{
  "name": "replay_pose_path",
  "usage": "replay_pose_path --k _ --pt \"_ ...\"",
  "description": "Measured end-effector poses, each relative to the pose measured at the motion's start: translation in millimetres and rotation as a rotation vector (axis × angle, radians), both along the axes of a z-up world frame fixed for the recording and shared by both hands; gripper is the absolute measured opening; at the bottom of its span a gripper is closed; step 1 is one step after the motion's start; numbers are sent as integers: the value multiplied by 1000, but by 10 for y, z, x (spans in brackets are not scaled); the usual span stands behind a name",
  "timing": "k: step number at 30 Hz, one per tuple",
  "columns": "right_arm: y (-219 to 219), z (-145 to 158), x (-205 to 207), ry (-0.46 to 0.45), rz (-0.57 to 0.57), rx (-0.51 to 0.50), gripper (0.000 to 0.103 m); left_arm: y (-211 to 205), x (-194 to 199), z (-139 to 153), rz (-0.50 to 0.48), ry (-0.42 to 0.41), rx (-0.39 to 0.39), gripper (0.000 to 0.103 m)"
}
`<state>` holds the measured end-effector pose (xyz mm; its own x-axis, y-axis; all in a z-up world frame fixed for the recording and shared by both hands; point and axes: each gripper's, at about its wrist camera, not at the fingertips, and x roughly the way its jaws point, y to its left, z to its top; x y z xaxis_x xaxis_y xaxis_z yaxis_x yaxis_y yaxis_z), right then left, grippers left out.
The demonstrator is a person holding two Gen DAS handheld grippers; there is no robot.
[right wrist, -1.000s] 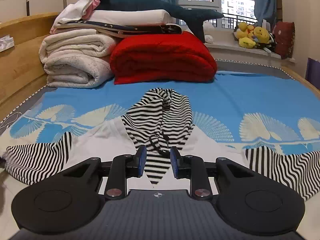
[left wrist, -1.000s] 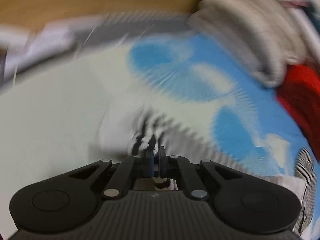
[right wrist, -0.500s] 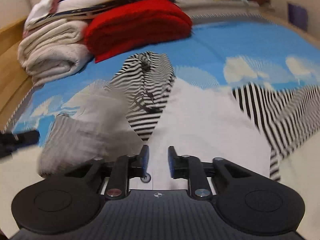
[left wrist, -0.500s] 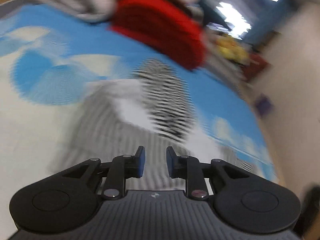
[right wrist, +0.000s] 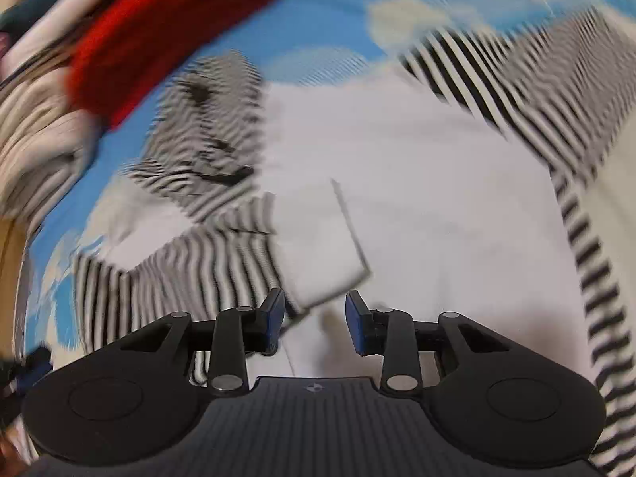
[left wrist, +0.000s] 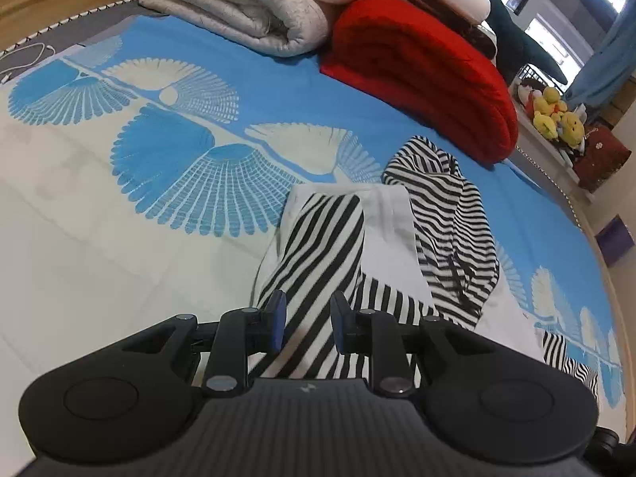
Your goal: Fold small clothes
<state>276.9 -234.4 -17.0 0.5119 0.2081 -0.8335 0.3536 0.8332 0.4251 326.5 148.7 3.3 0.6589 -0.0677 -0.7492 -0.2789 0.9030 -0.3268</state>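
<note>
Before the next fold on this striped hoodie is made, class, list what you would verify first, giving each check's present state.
1. Left gripper free of cloth: ok, fingers apart, nothing held.
2. Right gripper free: ok, fingers open.
3. Left striped sleeve folded onto the white body: ok.
4. Other striped sleeve folded in: not ok, it lies spread outward.
5. Hood flat: not ok, bunched.
6. Right wrist view sharp enough to aim: not ok, blurred.

Motion blur smears the hoodie (right wrist: 397, 183) and red blanket (right wrist: 167, 31) in the right wrist view.
</note>
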Motion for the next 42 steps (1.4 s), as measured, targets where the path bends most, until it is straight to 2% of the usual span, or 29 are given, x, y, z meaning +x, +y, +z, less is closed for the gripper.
replay_pose_path --k 6,8,10,11,13,15,18,19,20,21,23,25,26,27,29,31,32,33,35,37,38,40,42 --pt "-62 -284 262 83 -84 47 36 -47 186 -26 -23 -5 52 25" --pt "-86 -336 296 96 -119 54 32 -22 220 -30 -16 -5 58 25" --pt "-51 -303 326 78 -124 15 8 20 248 -33 -4 -2 58 25" --pt "-33 -274 336 63 -119 -2 6 39 259 -33 2 -2 58 25" --pt "-44 -176 342 -7 -111 7 5 60 279 -26 7 -3 62 25" --pt "-16 77 302 -152 -87 -9 5 48 292 -31 0 -2 66 25" --pt "68 549 112 -446 -37 -126 5 -28 316 -57 -33 14 66 25" --pt "80 625 47 -505 -43 -177 5 -60 321 -72 -50 19 57 25" --pt "77 640 11 -518 -61 -225 5 -98 329 -96 -75 29 42 27" --pt "61 590 30 -466 -83 -288 5 -134 331 -125 -92 38 35 28" --pt "-47 368 130 -289 -129 -354 6 -223 343 -200 -132 72 42 28" --pt "-215 62 218 -63 -185 -357 10 -313 354 -294 -173 116 61 28" --pt "-295 -20 214 -6 -224 -341 10 -344 353 -344 -193 135 65 28" --pt "-341 -35 199 -4 -246 -321 10 -379 355 -408 -218 159 63 28" --pt "-328 66 190 -85 -218 -313 11 -422 351 -534 -260 197 50 28" --pt "-262 170 183 -181 -155 -294 26 -423 330 -669 -276 235 62 27" --pt "-253 178 199 -197 -125 -248 34 -416 323 -739 -276 264 79 22" --pt "-263 150 216 -184 -104 -196 37 -406 317 -787 -274 281 82 20" --pt "-301 -42 279 -78 -61 -94 38 -404 316 -771 -263 286 83 19" --pt "-289 -266 369 89 -31 -96 38 -470 304 -666 -264 249 104 20" --pt "-303 -330 355 124 -43 -103 38 -502 299 -618 -269 221 102 22" --pt "-328 -268 363 98 -54 -98 38 -544 300 -604 -283 202 88 25" --pt "-335 -164 372 65 -37 -122 39 -549 326 -731 -270 263 66 25"
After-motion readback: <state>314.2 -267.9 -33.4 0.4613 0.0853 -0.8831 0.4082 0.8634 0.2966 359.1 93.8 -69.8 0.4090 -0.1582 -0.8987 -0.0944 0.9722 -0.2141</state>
